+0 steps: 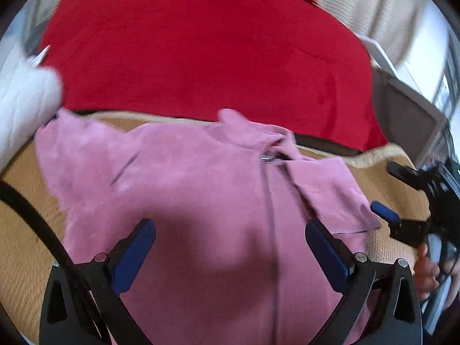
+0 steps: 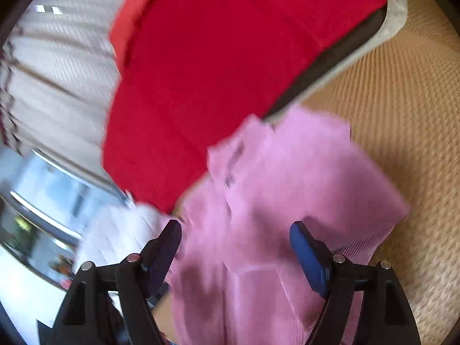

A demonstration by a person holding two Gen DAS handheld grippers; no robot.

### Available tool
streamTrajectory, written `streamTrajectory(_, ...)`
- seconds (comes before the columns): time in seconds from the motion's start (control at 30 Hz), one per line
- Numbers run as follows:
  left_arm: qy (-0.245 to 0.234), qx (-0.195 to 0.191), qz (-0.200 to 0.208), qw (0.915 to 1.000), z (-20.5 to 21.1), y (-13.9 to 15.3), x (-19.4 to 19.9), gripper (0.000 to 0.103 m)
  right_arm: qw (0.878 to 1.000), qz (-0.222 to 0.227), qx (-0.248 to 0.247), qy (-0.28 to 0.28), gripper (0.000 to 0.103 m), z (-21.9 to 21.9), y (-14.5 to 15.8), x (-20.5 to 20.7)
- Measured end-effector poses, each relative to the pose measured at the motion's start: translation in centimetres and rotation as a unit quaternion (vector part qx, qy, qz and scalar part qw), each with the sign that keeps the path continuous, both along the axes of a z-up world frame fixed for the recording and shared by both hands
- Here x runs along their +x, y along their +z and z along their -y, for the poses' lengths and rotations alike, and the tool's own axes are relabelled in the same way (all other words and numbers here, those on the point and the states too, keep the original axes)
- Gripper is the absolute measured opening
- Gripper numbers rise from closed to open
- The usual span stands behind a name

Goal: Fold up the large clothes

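My left gripper (image 1: 230,256) hovers with fingers spread wide over the pink corduroy jacket (image 1: 201,195) lying on the woven mat (image 1: 23,230), zipper running away from me; my right gripper (image 2: 235,247), also spread, is at its right sleeve.

Fabrics and finishes on the woven mat.
The pink jacket (image 1: 201,189) is soft, matt, fine-ribbed cloth with a small shiny metal zip pull (image 1: 266,158); at 12 o'clock of it lies a red blanket (image 1: 201,51) of matt, fuzzy cloth. The tan mat (image 2: 402,100) beneath is coarse, ridged weave. The left tool (image 1: 230,247) and right tool (image 2: 235,247) are matt black plastic with blue ridged pads (image 2: 309,256) and bright metal rivets (image 1: 100,257).
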State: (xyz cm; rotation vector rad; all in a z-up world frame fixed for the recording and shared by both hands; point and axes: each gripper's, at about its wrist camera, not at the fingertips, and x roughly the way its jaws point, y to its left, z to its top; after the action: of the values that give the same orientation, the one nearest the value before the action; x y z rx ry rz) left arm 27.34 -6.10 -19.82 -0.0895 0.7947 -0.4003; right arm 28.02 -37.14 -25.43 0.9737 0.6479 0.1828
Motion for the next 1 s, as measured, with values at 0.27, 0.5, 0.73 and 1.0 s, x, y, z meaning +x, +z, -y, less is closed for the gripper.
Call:
streamTrajectory(0.27,-0.095,0.003,-0.085,0.9918,8.6,-2.3,2.1,0.090,0.996,-0.063,-0.008,-0.060,0.041,2.6,-2.9,1.2)
streamTrajectory(0.5,-0.088,-0.017,-0.099,0.9910,10.1,-3.4,3.8,0.050,0.996,-0.072,-0.014,-0.054,0.041,5.1,-2.3,0.6)
streamTrajectory(0.73,-0.095,0.013,-0.085,0.9918,10.9,-2.1,4.9,0.006,0.993,-0.095,-0.065,-0.035,0.041,3.4,-1.4,0.9)
streamTrajectory(1.0,-0.074,0.056,0.014,0.9956,4.5,4.8,2.8,0.006,0.989,-0.066,-0.131,-0.018,0.041,0.5,0.5,1.1)
